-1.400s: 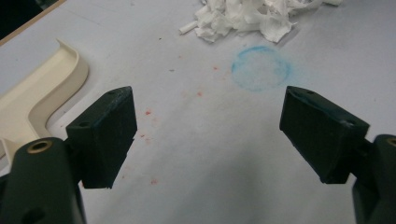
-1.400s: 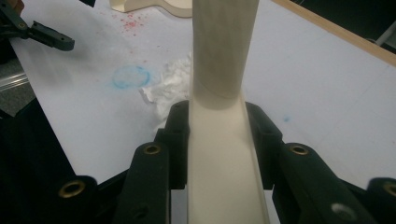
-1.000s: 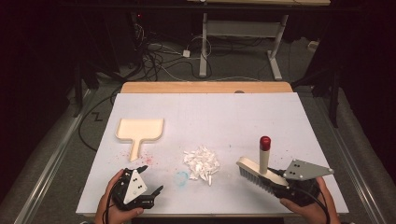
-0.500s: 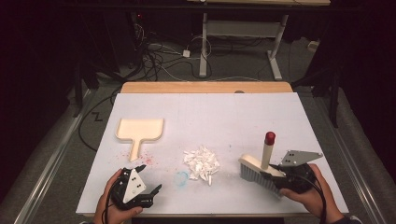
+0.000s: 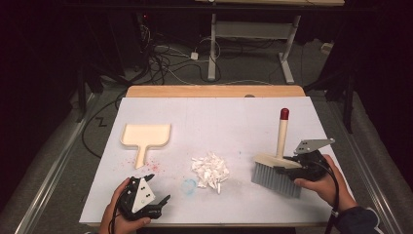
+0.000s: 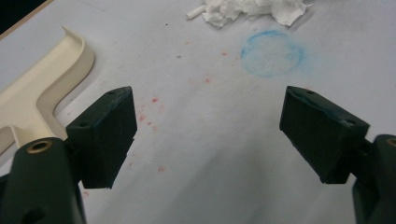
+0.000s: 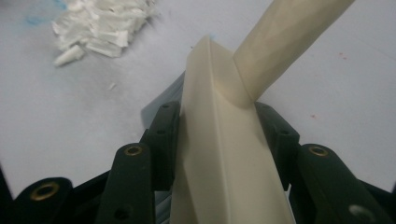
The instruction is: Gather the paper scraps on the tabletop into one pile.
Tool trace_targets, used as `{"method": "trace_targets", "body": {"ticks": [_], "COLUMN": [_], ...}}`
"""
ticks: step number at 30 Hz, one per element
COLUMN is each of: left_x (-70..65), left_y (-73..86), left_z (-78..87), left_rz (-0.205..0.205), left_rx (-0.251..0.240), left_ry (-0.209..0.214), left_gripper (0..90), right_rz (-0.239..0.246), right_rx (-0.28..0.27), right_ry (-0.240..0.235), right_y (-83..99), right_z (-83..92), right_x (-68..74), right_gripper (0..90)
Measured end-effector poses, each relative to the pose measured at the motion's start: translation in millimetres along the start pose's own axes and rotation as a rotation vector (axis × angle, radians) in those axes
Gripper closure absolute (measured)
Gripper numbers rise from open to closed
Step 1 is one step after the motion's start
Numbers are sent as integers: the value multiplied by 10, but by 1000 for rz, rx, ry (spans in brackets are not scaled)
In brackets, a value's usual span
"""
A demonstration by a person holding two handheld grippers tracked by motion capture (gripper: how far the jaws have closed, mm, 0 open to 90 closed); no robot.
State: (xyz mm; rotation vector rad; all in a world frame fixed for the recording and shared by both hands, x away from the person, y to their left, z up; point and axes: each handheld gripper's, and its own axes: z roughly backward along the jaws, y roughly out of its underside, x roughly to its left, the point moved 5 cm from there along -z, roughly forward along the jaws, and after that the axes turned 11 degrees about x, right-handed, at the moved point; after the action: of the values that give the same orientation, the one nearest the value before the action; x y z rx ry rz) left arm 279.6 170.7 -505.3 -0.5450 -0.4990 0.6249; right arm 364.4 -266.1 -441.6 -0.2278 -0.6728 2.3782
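Dustpan point(image 5: 146, 136) lies flat at table point(image 5: 219, 112) left, handle toward the person, mouth facing away. Nothing holds it.

Left gripper point(image 5: 155, 195) near the front edge, just right of the dustpan handle; jaws spread wide, empty, over bare surface with red specks and a blue chalk ring point(image 6: 272, 52).

Paper scraps point(image 5: 210, 169) in one loose pile at centre front, well apart from the dustpan, near the brush.

Brush point(image 5: 276, 168) at right: bristles down on the table, red-tipped handle standing up. Right gripper point(image 5: 288, 168) clamps the cream head block from both sides, seen clearly in the right gripper view point(image 7: 219, 140).

Likely step: sweep the pile leftward into the pan. Notes for doing it well:
- Pan mouth points away from the pile; left gripper should take the handle and turn the mouth toward the scraps, lip pressed flat.
- Keep bristles in light contact, short low strokes; scraps look light and may scatter.
- Grip is on the head block, so tilt is by wrist; avoid bristles splaying.
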Motion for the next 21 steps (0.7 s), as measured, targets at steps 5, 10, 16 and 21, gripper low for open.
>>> {"method": "trace_targets", "body": {"ticks": [5, 10, 16, 21], "left_x": [-7, -23, -40, -43], "left_y": [-3, -18, -35, -34], "left_z": [-7, -27, -56, -61], "left_rz": [-5, -17, -22, -22], "left_rx": [2, 7, 11, 13], "left_ry": [4, 15, 25, 31], "left_gripper": [179, 179, 180, 181], "right_rz": [5, 12, 61, 93], "right_rx": [4, 51, 120, 165], "right_ry": [22, 54, 36, 4], "right_y": [2, 0, -58, -118], "right_z": [72, -47, -103, -165], "right_x": [16, -75, -250, -455], "right_gripper": [573, 569, 534, 491]}}
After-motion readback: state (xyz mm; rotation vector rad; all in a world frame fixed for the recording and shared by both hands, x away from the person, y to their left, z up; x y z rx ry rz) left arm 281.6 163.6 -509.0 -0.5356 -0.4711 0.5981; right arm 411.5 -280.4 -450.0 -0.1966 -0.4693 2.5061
